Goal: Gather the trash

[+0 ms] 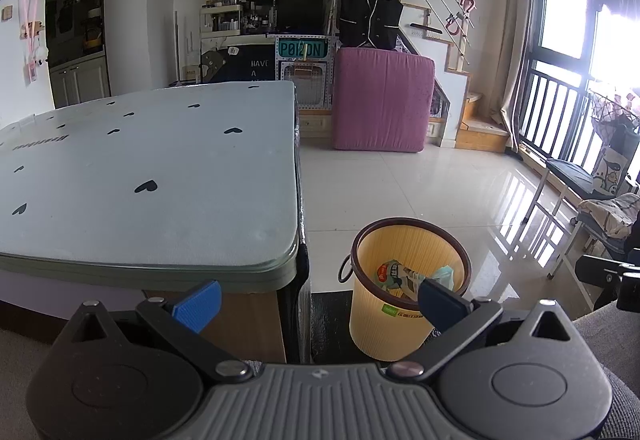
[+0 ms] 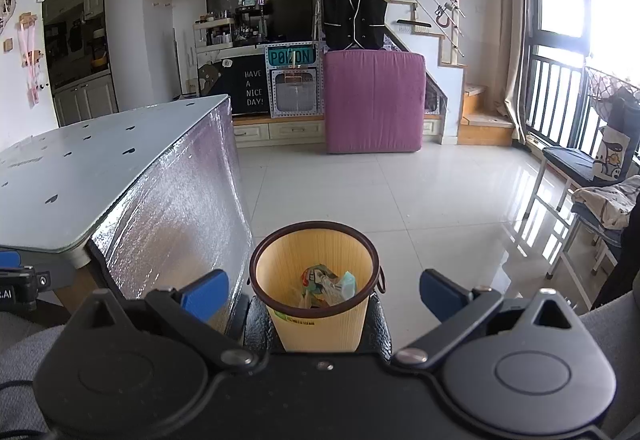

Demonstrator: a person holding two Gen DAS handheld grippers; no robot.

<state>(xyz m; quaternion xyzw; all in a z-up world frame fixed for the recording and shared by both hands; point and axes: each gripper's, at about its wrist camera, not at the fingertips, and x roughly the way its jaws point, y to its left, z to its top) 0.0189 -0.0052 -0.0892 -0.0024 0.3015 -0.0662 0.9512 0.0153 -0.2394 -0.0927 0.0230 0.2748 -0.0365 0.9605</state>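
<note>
A yellow ribbed bin [image 1: 404,292] [image 2: 316,280] with a brown rim stands on the floor beside the table's corner. Crumpled wrappers [image 1: 400,274] [image 2: 326,286] lie inside it. My left gripper [image 1: 318,302] is open with nothing between its blue pads, held low in front of the table edge, the bin just behind its right finger. My right gripper [image 2: 324,292] is open too, empty, with the bin framed between its fingers and slightly beyond them. The table top [image 1: 160,168] [image 2: 76,168], pale with black hearts, shows no loose trash.
A pink folded mattress [image 1: 382,100] [image 2: 374,102] leans upright at the far wall beside wooden stairs [image 2: 482,120]. A chair with cloth on it [image 2: 592,196] stands at the right by the window railing. Glossy tiled floor [image 2: 400,192] spreads behind the bin.
</note>
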